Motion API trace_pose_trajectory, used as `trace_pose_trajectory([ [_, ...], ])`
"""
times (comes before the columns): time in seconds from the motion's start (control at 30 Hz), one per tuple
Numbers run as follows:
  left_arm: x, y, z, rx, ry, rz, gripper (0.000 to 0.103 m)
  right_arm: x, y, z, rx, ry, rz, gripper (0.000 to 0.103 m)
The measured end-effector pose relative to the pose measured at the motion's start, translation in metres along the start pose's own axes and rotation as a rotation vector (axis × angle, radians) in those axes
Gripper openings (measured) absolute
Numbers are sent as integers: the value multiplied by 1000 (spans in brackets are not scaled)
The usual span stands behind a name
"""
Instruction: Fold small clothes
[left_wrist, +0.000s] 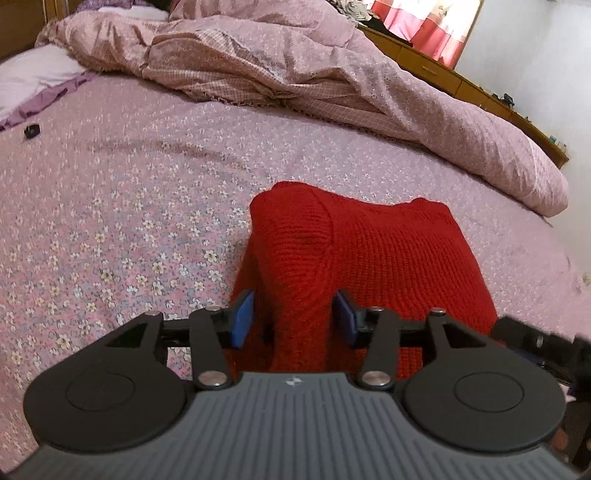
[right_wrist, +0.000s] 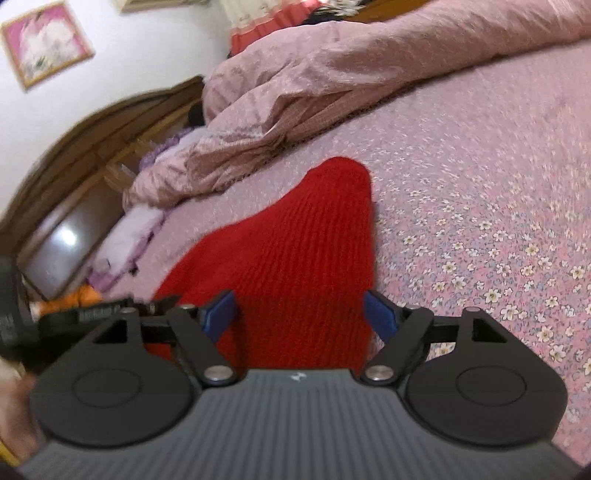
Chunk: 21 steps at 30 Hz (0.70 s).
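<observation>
The left gripper (left_wrist: 293, 314) and right gripper (right_wrist: 299, 312) both stand spread over the folded red knitted sweater (left_wrist: 369, 254) on the flowered pink bedsheet (left_wrist: 129, 206), their blue pads not pressing it.

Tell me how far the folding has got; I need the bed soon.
Done: the red knitted sweater lies as a compact folded block on the pink flowered bedsheet. In hand: nothing gripped; left tool and right tool straddle its edge, pads apart. Left: perhaps a final tidy. The crumpled pink quilt sits behind.
</observation>
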<state>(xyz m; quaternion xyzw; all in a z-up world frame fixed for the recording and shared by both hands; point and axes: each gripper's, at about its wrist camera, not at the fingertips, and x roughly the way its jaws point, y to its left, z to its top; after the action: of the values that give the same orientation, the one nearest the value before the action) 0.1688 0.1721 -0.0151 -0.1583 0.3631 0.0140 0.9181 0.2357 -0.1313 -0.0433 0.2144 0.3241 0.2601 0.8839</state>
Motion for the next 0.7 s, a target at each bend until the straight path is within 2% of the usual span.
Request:
trace_pose_trajectory([
  [0.1,1,1,0,-4,6,-10,55,10,-17,10,94,27,25,83],
  [0.33,6,2,2,14,17,-15,55,40,-47,12,248,137,161,87],
  [0.57,9,8,3,-26,30,-31,57,61,-44,12,245,191,202,92],
  [0.7,10,10,4,-22,30,-30,58,72,-37,15,196,222,208,97],
])
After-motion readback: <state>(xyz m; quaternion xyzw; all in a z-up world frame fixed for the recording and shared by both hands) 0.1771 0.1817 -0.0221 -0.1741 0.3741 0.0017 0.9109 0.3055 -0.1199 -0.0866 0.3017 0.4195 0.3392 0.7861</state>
